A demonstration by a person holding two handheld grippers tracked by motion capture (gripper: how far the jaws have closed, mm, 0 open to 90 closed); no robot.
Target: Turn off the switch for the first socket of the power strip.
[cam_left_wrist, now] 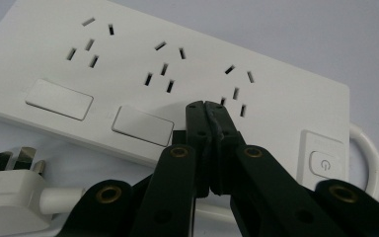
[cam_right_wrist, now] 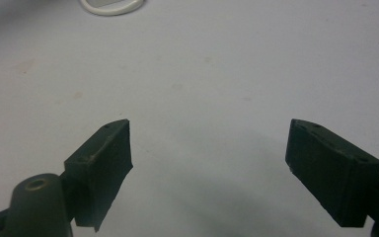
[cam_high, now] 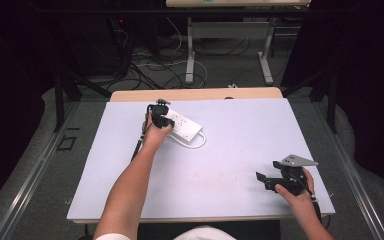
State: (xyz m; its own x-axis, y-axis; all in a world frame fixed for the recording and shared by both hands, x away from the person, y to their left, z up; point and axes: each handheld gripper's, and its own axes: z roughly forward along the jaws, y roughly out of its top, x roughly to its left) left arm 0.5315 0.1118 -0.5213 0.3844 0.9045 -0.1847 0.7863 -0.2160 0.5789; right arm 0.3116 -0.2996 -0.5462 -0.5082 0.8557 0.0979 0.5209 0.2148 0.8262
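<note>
A white power strip (cam_high: 184, 124) lies at the back middle of the white table mat, its cable (cam_high: 196, 142) looped beside it. My left gripper (cam_high: 161, 116) hovers over its left end. In the left gripper view the jaws are pressed together with nothing between them, tips (cam_left_wrist: 206, 106) just above the strip (cam_left_wrist: 128, 44) between a flat rocker switch (cam_left_wrist: 142, 125) and the third socket. The strip's power button (cam_left_wrist: 322, 163) is at right, its white plug (cam_left_wrist: 10, 190) at lower left. My right gripper (cam_high: 263, 179) rests near the front right, jaws wide apart over bare mat (cam_right_wrist: 207, 129).
The white mat (cam_high: 230, 150) covers a wooden table whose back edge (cam_high: 195, 94) shows. Beyond it stand a second table's legs (cam_high: 190, 55) and loose floor cables (cam_high: 150, 70). A loop of the strip's cable (cam_right_wrist: 111, 7) sits at the top of the right gripper view.
</note>
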